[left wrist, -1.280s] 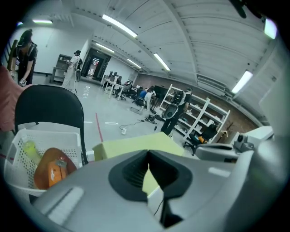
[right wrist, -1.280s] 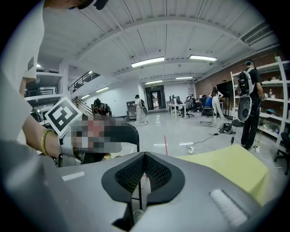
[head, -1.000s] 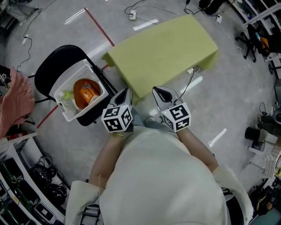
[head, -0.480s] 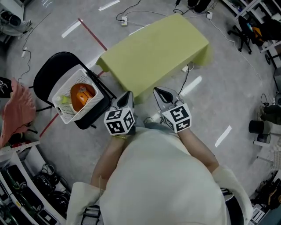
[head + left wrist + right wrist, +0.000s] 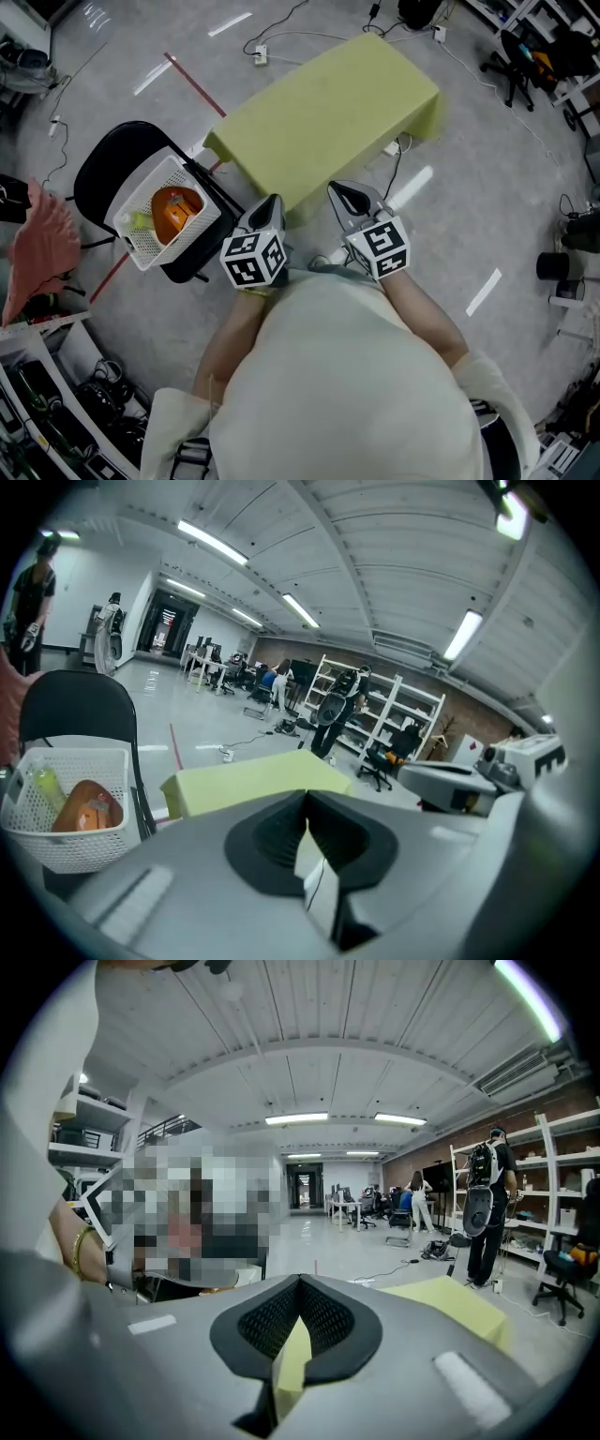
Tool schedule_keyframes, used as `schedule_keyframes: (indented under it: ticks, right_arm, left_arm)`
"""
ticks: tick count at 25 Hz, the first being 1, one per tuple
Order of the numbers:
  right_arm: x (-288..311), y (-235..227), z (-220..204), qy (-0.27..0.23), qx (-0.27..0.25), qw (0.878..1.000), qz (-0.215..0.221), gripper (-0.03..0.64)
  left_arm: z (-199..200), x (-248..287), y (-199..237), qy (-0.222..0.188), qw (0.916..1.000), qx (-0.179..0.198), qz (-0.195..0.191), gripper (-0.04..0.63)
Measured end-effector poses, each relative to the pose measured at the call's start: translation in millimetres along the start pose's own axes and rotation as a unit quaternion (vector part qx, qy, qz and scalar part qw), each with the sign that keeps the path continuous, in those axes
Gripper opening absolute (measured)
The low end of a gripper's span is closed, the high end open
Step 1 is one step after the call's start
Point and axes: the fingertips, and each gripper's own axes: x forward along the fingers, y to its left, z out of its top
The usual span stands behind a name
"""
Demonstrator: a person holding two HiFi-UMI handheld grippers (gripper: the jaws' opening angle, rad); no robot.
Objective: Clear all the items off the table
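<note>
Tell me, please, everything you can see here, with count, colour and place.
table: one, yellow-green, nothing on it, on the floor ahead.
chair: one, black, left of the table.
basket: one, white mesh, on the chair.
orange item: one, orange, in the basket.
small item: one, yellow-green, in the basket beside the orange one.
cloth: one, pink, far left.
floor tape: one strip, red, left of the table.
left tool: one, grey and black, shut, empty.
right tool: one, grey and black, shut, empty.

table (image 5: pixel 323 112): drifted left in head view | basket (image 5: pixel 142 246): slightly lower, apparently
</note>
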Motion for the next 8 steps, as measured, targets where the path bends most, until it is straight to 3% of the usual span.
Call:
schedule_keyframes:
  ticks: [8]
  right_arm:
    - [1.5,-2.1,3.6,-0.013,0.0,1.0,0.0,-0.006]
  left_arm:
    - [0.6,-1.9,5.0,-0.004,1.0,0.0,0.006,0.011]
